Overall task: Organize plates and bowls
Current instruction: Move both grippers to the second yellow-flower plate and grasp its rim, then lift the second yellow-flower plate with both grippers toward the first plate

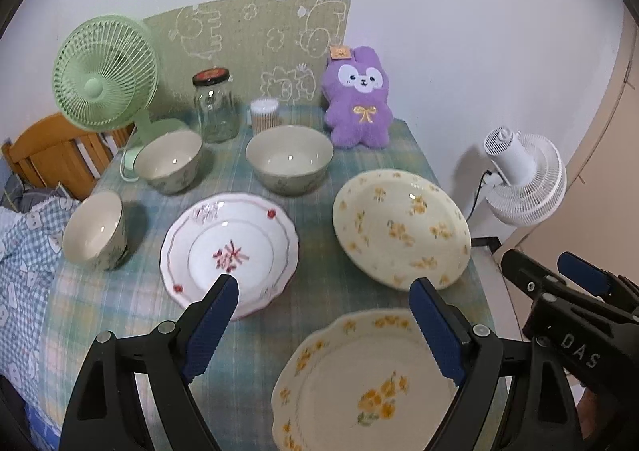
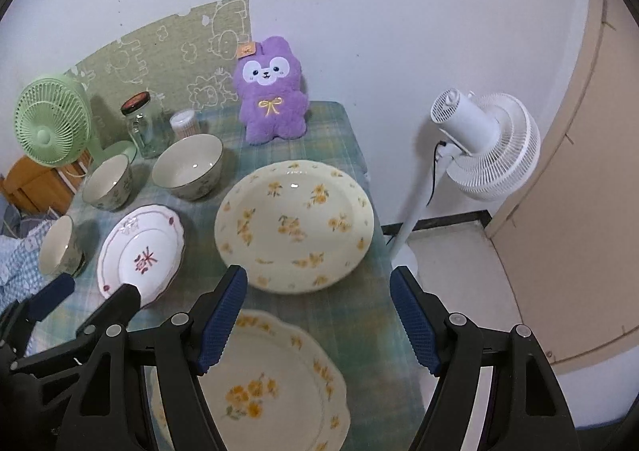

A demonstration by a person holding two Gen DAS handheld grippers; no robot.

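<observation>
So both hand-held grippers were up over the near end of the surface (image 1: 319,171), empty. The left hand-held gripper (image 1: 323,315) had its jaws spread wide with nothing between them, and the right hand-held gripper (image 2: 319,315) was the same.

Nothing was stacked: three bowls sat apart toward the far left, namely the big bowl (image 1: 289,157), the middle bowl (image 1: 167,161) and the small bowl (image 1: 96,229). In front of those were the red-flower plate (image 1: 229,247), the deep yellow-flower plate (image 1: 401,225) and, nearest, the scalloped yellow plate (image 1: 367,383).

My guess is it's all glazed ceramic, so stiff, fairly heavy, slick and chippy. I'd pinch a plate by its rim, and a bowl over its wall, one pad inside. Set things down gently, since the deep plate sat close to the right edge.
</observation>
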